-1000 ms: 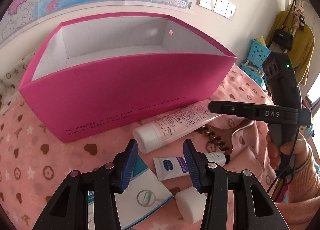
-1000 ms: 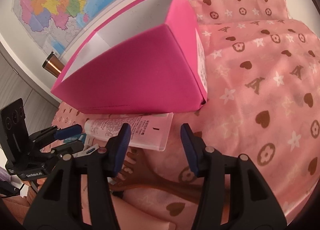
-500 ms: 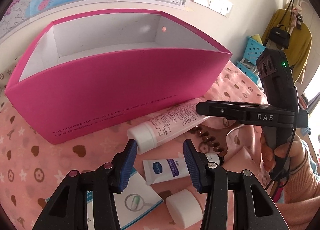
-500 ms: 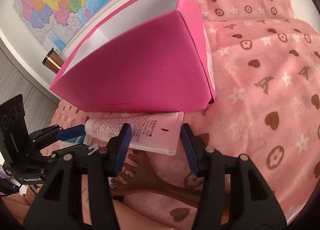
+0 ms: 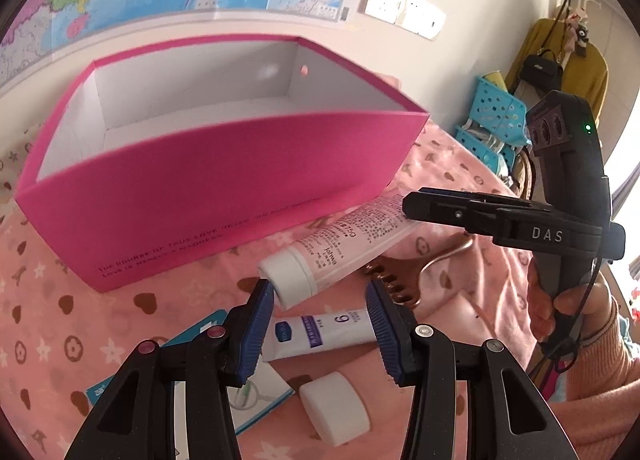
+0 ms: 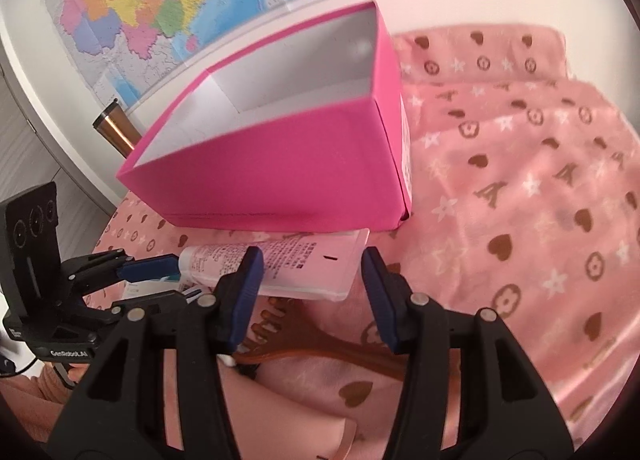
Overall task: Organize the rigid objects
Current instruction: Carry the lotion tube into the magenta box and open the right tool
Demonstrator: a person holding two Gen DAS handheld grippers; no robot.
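An empty pink box (image 5: 208,196) (image 6: 280,172) stands on the pink patterned blanket (image 6: 520,200). In front of it lie a pink tube with a white cap (image 5: 340,244) (image 6: 288,264), a brown comb (image 5: 388,280) (image 6: 312,344), a small white tube with a blue label (image 5: 320,332), a white block (image 5: 336,412) and a teal and white carton (image 5: 200,336). My left gripper (image 5: 320,320) (image 6: 172,278) is open above the small tube, its left fingertip close to the pink tube's cap. My right gripper (image 6: 312,288) (image 5: 416,206) is open at the pink tube's flat end, gripping nothing.
A map and wall sockets (image 5: 404,8) are behind the box. Blue baskets (image 5: 492,120) and a hanging yellow coat (image 5: 560,56) stand at the right. A copper flask (image 6: 114,128) sits left of the box. A hand in a pink sleeve (image 5: 580,320) holds the right gripper.
The right gripper has risen a little and rolled, so the box's inside shows more and the pink tube's end sits nearer its fingertips. The left gripper has barely shifted.
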